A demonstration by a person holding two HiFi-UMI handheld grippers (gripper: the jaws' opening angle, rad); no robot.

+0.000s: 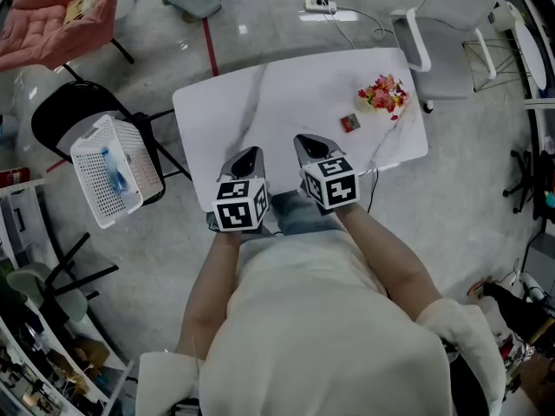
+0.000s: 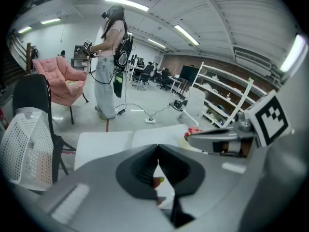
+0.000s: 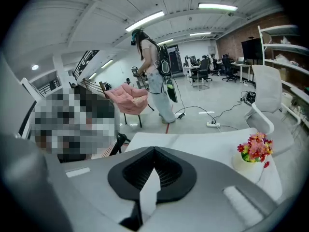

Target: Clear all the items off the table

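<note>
A white marble-look table (image 1: 286, 98) stands in front of me. Near its right end is a small pot of red, pink and yellow flowers (image 1: 382, 95), also seen in the right gripper view (image 3: 255, 149). A small red item (image 1: 349, 123) lies beside the pot. My left gripper (image 1: 248, 156) hangs over the table's near edge, shut with nothing between its pads (image 2: 158, 150). My right gripper (image 1: 310, 143) is next to it on the right, a little further in. It is also shut and empty (image 3: 154, 151). Both point down and forward over the tabletop.
A white mesh basket (image 1: 113, 170) with something blue in it rests on a black chair left of the table. A white office chair (image 1: 442, 33) stands at the far right corner. A pink armchair (image 1: 61, 16), a power strip (image 1: 319, 7) and a standing person (image 2: 110, 57) are beyond.
</note>
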